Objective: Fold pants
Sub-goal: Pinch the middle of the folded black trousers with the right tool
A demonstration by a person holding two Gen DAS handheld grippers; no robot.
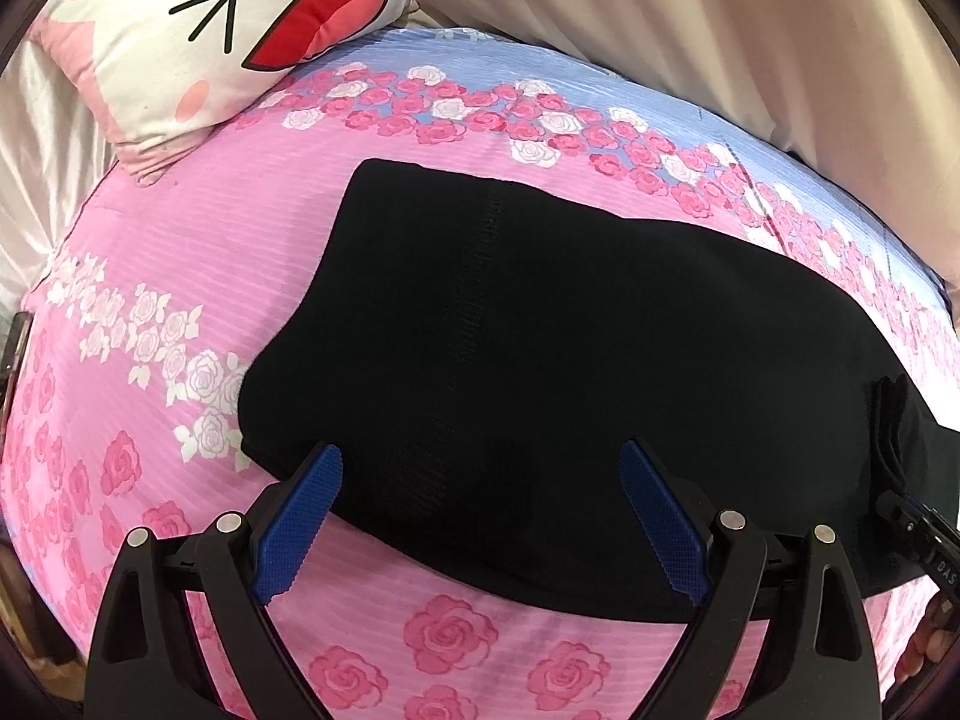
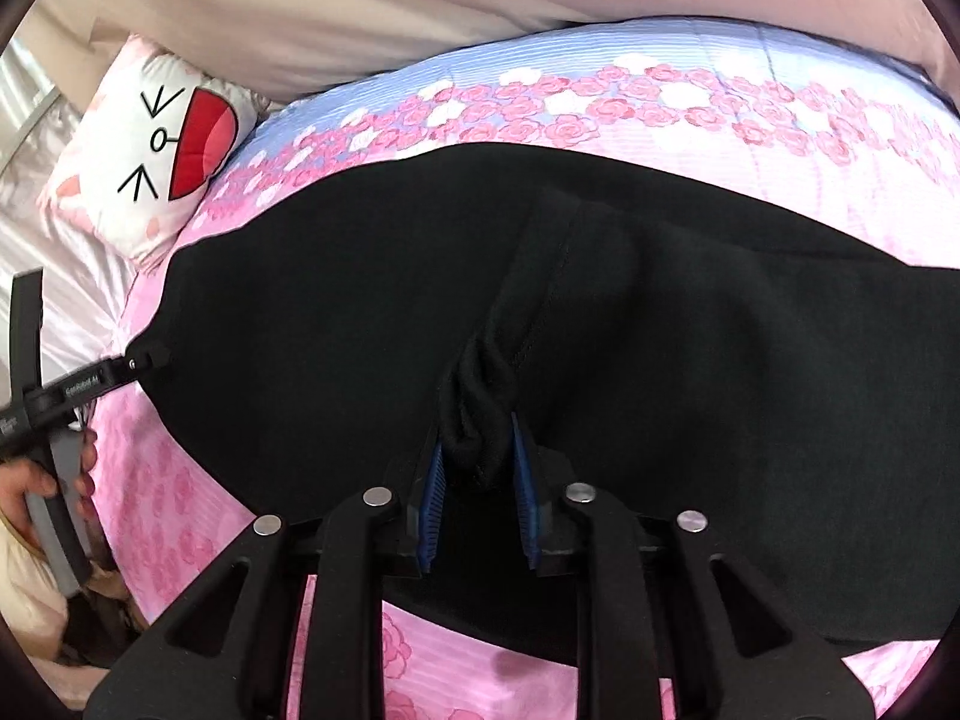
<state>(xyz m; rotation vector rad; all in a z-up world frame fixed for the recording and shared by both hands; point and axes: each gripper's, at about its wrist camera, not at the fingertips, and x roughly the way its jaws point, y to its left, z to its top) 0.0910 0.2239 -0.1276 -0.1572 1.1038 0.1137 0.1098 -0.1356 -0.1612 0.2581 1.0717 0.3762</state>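
The right gripper (image 2: 480, 450) is pinched narrowly on a bunched fold of the black pants (image 2: 660, 360), low in the middle of its frame. The left gripper (image 1: 480, 468) stands wide, its blue pads (image 1: 300, 516) over the near edge of the pants (image 1: 540, 330) with nothing clamped between them. The pants lie spread across a pink rose-printed bedspread (image 1: 150, 276), filling the centre of both views. A cartoon-face pillow (image 1: 198, 42) sits at the upper left, apart from the pants. A hand (image 2: 36, 480) shows at the left edge.
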